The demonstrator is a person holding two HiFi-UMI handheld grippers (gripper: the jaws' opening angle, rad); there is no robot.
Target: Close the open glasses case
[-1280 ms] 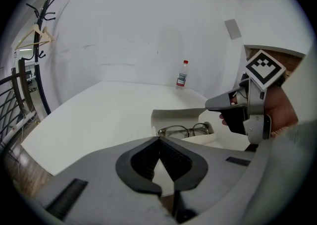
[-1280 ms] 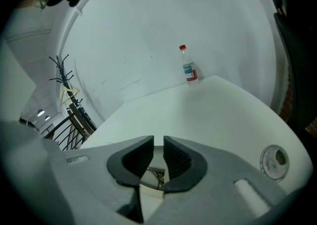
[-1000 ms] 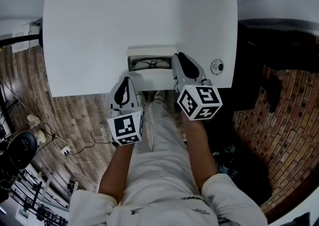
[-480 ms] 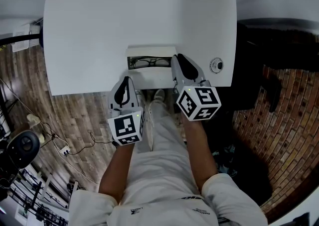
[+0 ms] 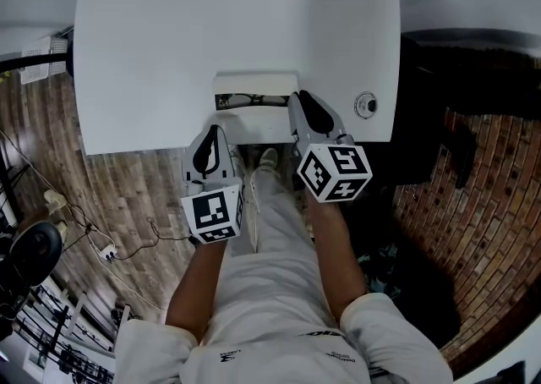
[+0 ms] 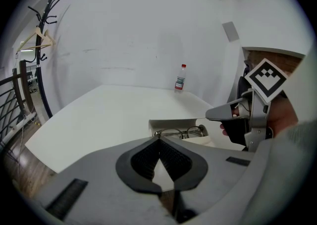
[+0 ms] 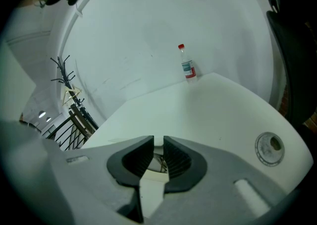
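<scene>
The white glasses case (image 5: pixel 254 86) lies near the front edge of the white table (image 5: pixel 169 44). Its lid (image 6: pixel 176 122) stands tilted up over the dark-rimmed glasses (image 5: pixel 250 101) inside. My right gripper (image 5: pixel 296 100) is at the case's right end, its jaws closed to a narrow slit on the lid's edge; the case (image 7: pixel 159 163) shows just behind those jaws. That right gripper (image 6: pixel 214 115) also shows touching the lid's right end. My left gripper (image 5: pixel 212 139) is shut and holds nothing, at the table's front edge, just left of and nearer than the case.
A small bottle with a red cap (image 6: pixel 181 78) stands at the table's far edge. A round cable grommet (image 5: pixel 366 106) sits in the table right of the case. A coat rack (image 6: pixel 42 40) stands off to the left. The person's legs (image 5: pixel 270 272) are below the table edge.
The lid has swung up from lying flat behind the case and now covers most of the glasses. My right gripper has shifted slightly away with it; the left has barely moved.
</scene>
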